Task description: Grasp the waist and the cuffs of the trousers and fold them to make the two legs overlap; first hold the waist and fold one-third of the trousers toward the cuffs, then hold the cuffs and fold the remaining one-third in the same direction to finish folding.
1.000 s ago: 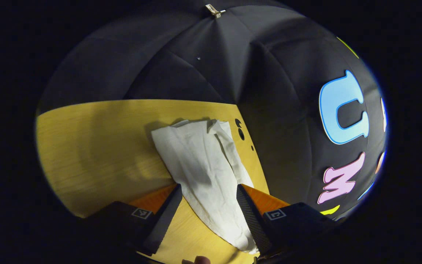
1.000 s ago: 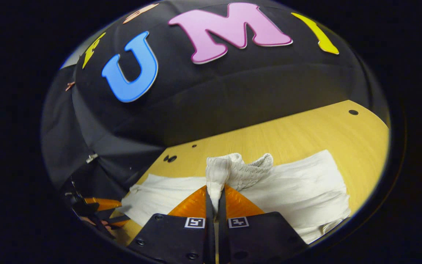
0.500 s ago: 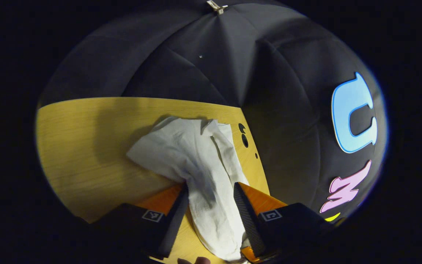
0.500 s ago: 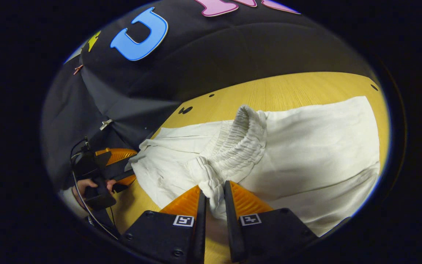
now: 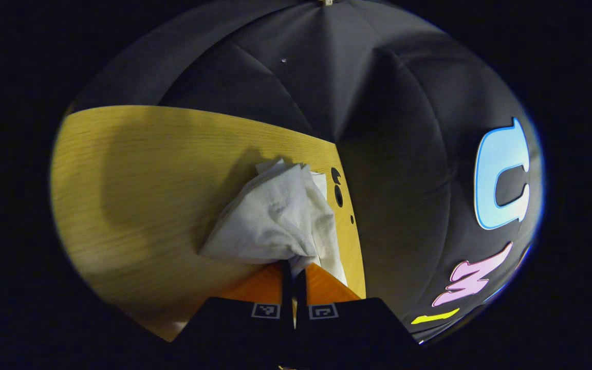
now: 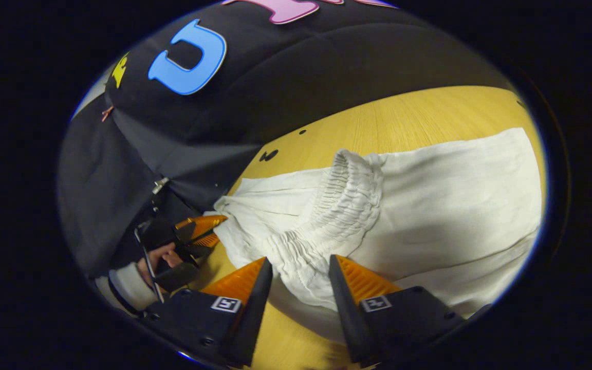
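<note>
One pair of white crinkled cotton trousers (image 6: 429, 205), one yellow wooden worktop (image 6: 404, 118), two grippers (image 6: 296, 277) (image 5: 293, 272).

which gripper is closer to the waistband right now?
Right. The right gripper has its jaws open either side of the waistband, while the left gripper sits at the cuff end of the trousers, shut on it.

The left hand-held gripper (image 5: 292, 272) is showing a black body with two small square black-and-white markers, one at the base of each finger. The right hand-held gripper (image 6: 297, 277) is carrying the same black body, the same markers and round screws near its lower edge. In the right gripper view, a hand (image 6: 160, 258) is wearing a light sleeve (image 6: 127, 288), and a thin cable is running beside it.
</note>
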{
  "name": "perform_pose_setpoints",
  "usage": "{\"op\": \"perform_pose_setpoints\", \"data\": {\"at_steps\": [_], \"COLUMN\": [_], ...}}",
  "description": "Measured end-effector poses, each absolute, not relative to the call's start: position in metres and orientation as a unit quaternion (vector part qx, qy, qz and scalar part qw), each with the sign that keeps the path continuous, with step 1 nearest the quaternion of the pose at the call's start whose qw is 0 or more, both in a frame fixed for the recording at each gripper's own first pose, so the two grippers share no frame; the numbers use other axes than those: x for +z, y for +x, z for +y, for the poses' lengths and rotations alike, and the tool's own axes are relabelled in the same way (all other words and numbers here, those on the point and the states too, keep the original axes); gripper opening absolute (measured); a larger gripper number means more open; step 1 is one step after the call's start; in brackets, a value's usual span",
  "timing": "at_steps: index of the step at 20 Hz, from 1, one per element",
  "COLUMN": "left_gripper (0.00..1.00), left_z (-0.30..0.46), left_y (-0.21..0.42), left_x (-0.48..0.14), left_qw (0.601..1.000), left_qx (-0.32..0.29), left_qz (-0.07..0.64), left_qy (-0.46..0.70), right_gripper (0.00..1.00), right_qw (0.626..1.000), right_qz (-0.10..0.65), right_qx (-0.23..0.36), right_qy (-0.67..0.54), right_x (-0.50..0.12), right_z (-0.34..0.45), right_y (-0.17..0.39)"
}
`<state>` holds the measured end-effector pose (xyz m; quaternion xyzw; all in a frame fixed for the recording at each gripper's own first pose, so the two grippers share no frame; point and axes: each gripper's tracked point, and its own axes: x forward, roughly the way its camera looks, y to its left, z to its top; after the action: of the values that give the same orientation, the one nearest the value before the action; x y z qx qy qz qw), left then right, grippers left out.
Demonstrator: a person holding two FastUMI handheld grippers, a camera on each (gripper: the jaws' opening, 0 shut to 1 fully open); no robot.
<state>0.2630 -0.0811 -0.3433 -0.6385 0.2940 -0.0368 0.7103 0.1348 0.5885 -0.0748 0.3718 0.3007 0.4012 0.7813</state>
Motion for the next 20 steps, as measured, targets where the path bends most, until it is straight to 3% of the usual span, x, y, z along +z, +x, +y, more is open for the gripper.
{"op": "perform_pose_setpoints", "data": {"at_steps": [1, 2, 3, 4, 5, 6, 11, 20], "left_gripper": [0.06, 0.06, 0.06, 0.06, 0.10, 0.06, 0.06, 0.06], "left_z": [-0.079, -0.076, -0.071, -0.068, -0.065, -0.066, -0.063, -0.134], "left_y": [0.263, 0.264, 0.264, 0.264, 0.265, 0.265, 0.259, 0.240], "left_x": [-0.339, -0.334, -0.326, -0.318, -0.312, -0.311, -0.282, -0.165], "left_qw": [0.708, 0.706, 0.705, 0.706, 0.708, 0.710, 0.723, 0.815], "left_qx": [-0.038, -0.038, -0.039, -0.041, -0.042, -0.043, -0.057, -0.175], "left_qz": [0.288, 0.274, 0.258, 0.241, 0.229, 0.227, 0.200, 0.133], "left_qy": [-0.644, -0.651, -0.660, -0.665, -0.667, -0.665, -0.659, -0.536], "right_gripper": [0.76, 0.67, 0.82, 0.84, 0.84, 0.84, 0.84, 0.84], "right_qw": [0.791, 0.804, 0.813, 0.819, 0.823, 0.825, 0.825, 0.820], "right_qz": [0.285, 0.268, 0.251, 0.236, 0.228, 0.227, 0.237, 0.235], "right_qx": [0.398, 0.391, 0.385, 0.379, 0.372, 0.363, 0.316, 0.284], "right_qy": [0.368, 0.359, 0.356, 0.360, 0.365, 0.369, 0.404, 0.437], "right_x": [-0.071, -0.068, -0.064, -0.056, -0.053, -0.052, -0.069, -0.079], "right_z": [0.581, 0.572, 0.568, 0.559, 0.549, 0.540, 0.505, 0.462], "right_y": [0.139, 0.141, 0.141, 0.138, 0.137, 0.137, 0.149, 0.155]}}
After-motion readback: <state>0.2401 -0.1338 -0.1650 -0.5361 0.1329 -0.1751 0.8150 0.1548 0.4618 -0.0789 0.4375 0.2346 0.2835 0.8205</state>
